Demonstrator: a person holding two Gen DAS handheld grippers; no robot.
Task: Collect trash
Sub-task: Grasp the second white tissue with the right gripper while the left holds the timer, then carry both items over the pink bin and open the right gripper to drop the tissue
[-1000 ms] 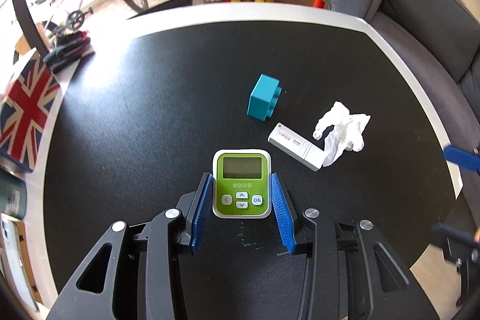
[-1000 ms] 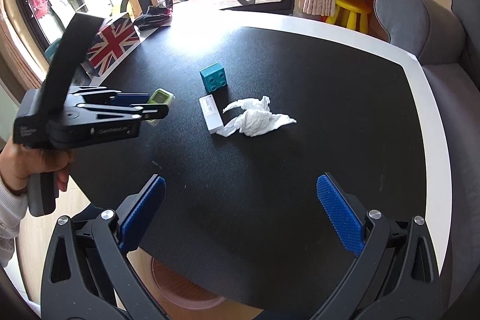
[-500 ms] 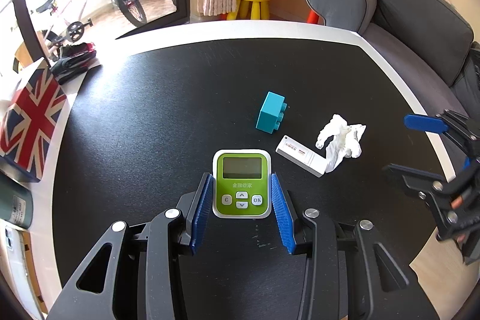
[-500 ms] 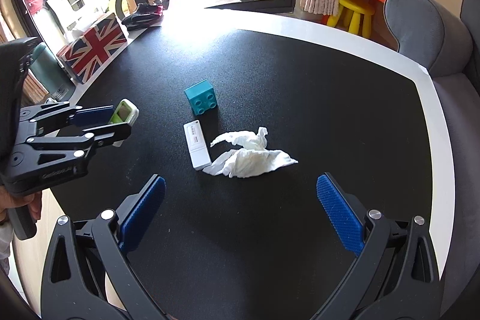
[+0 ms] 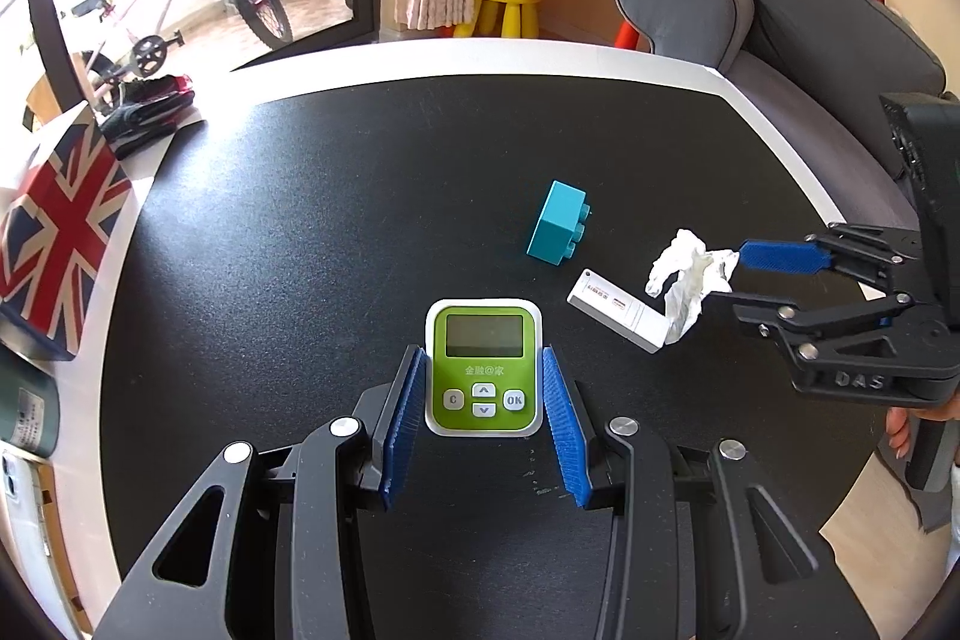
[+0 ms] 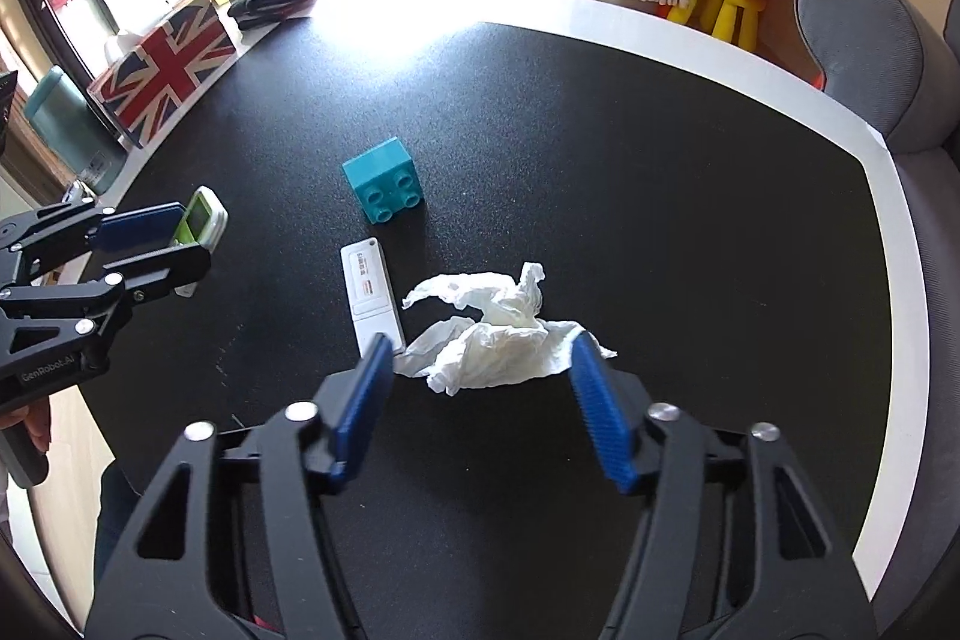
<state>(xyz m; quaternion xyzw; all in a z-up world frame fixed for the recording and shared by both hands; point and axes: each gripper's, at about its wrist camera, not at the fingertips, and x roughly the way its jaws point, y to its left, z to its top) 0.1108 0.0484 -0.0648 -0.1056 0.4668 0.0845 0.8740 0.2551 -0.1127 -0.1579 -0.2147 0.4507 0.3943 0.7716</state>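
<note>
While my left gripper stayed clamped on the green timer, my right fingers, just closing, bracketed the tissue unpinched; gather only paper, sparing the white cassette.

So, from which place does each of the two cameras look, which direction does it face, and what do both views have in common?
Left wrist: sits on the left gripper, faces down along its fingers at the green device they clamp; the right gripper enters from the right.
Right wrist: sits on the right gripper, faces down at the crumpled tissue, its jaws just closing around it; the left gripper and part of a hand show at left.
Shared: black table, teal block, white cassette, tissue, green device.
</note>
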